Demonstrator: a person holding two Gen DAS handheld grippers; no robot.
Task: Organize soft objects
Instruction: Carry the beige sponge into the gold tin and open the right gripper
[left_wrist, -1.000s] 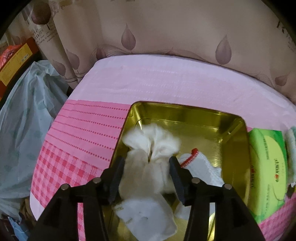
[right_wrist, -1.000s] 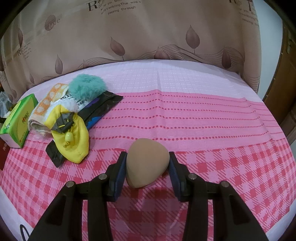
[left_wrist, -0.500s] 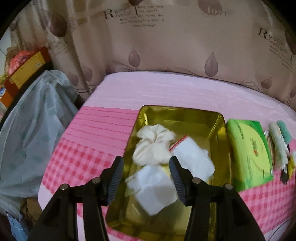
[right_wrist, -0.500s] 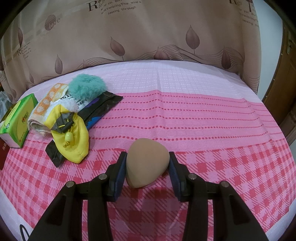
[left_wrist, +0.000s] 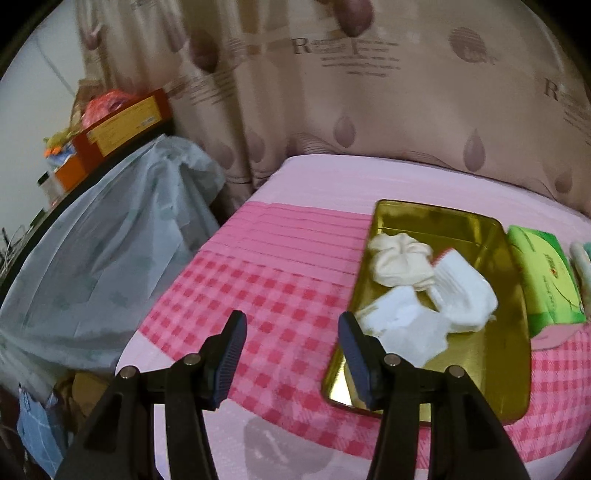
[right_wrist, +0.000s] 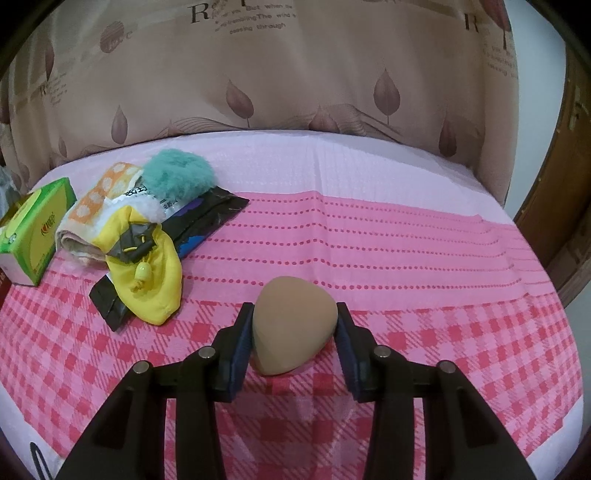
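Note:
A gold metal tray (left_wrist: 491, 373) lies on the pink tablecloth and holds a cream scrunched cloth (left_wrist: 400, 260), a white sock with a red edge (left_wrist: 463, 291) and a white folded cloth (left_wrist: 402, 328). My left gripper (left_wrist: 291, 334) is open and empty, above the cloth to the left of the tray. My right gripper (right_wrist: 295, 328) is shut on a tan egg-shaped sponge (right_wrist: 293, 325) just above the table. A teal fluffy puff (right_wrist: 177, 175), an orange-and-white towel (right_wrist: 96, 195) and a yellow pouch (right_wrist: 155, 280) lie to the sponge's left.
A green tissue box (left_wrist: 543, 280) stands right of the tray; it also shows in the right wrist view (right_wrist: 31, 229). A black packet (right_wrist: 199, 225) lies under the pouch. A pale plastic bag (left_wrist: 99, 251) hangs off the table's left edge. A curtain backs the table.
My left gripper let go of the cream cloth in the tray, pulled back and swung left, off the tray. My right gripper and the sponge have not moved.

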